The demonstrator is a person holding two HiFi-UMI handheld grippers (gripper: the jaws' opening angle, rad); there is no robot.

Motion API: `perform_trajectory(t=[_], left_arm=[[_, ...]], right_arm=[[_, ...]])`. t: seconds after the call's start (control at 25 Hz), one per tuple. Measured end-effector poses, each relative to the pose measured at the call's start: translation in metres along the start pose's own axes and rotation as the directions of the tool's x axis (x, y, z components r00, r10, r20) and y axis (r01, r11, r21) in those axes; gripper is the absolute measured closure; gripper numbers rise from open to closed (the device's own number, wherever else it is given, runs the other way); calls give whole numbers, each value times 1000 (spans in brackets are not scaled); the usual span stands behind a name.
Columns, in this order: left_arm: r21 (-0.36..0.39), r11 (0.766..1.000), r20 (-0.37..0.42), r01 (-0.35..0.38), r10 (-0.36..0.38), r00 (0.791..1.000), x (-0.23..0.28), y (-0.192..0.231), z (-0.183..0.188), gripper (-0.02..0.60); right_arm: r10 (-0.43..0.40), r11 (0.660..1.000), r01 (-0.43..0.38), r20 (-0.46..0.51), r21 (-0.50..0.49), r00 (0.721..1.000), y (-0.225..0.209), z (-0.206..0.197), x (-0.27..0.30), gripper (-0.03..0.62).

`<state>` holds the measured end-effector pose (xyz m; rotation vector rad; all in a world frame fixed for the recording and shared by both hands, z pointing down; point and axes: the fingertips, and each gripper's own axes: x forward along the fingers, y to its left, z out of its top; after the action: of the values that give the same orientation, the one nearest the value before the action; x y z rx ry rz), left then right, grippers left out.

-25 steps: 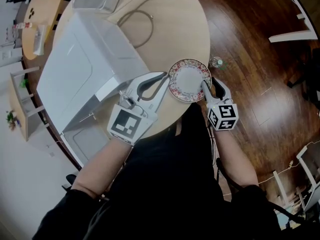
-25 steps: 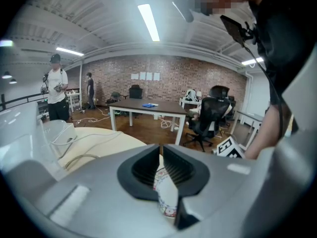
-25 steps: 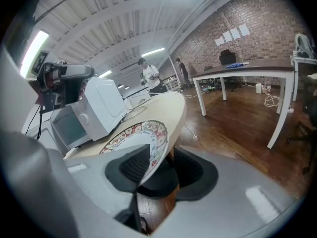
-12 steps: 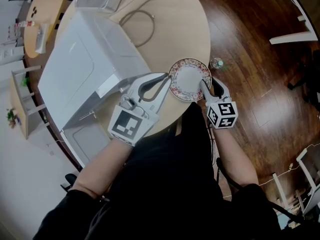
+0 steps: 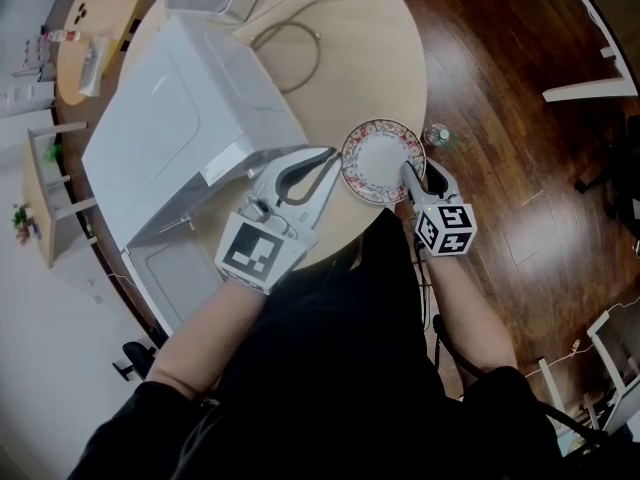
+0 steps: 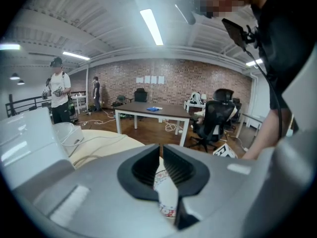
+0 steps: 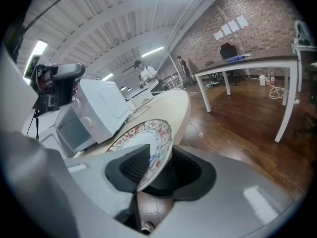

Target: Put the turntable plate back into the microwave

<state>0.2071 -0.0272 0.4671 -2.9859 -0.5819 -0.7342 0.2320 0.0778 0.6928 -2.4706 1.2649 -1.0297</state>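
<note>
Kept left gripper (image 5: 332, 157) and right gripper (image 5: 408, 175) clenched on opposite rims of turntable plate (image 5: 383, 160), hardly shifted since earlier, at round table's (image 5: 370, 48) near edge, right of microwave (image 5: 180, 128); dark wood floor (image 5: 500, 98) farther right.

Colours on and around the pale round table

Turntable plate (image 5: 382, 160) white in the middle, rim banded with red and dark floral medallions; microwave (image 5: 180, 128) plain white, towards the table's left edge; table (image 5: 370, 48) light beige wood; floor (image 5: 500, 118) dark reddish-brown boards. Left gripper (image 5: 330, 155) and right gripper (image 5: 408, 175) pale grey, with black ribbed pads (image 7: 133, 165) and black-and-white square patterns on each marker cube (image 5: 446, 230). Clothing (image 5: 330, 368) black; cable (image 5: 290, 43) greyish.
</note>
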Motion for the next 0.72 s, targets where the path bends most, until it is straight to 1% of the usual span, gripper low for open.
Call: perform_trajectory(t=[0.08,0.36,0.6,0.72], left_arm=[[1,1000,9,5,-5,1000,-3,-2,0,554],[4,1000,36,9,-9,999,-13,1,5,554],[29,1000,35,1,-2,999,-28,7,6,554],[26,999,57,-20,19,998,-36,10,15,554]], right_arm=[[-11,1000,11,-9,-9,1000,0,-1,0,453],[-47,997,48,-16,54,999,-6,-2,-1,482],[-55,995,54,5,80,999,-4,5,-6,506],[-50,995,48,25,82,998,-2,12,-7,520]])
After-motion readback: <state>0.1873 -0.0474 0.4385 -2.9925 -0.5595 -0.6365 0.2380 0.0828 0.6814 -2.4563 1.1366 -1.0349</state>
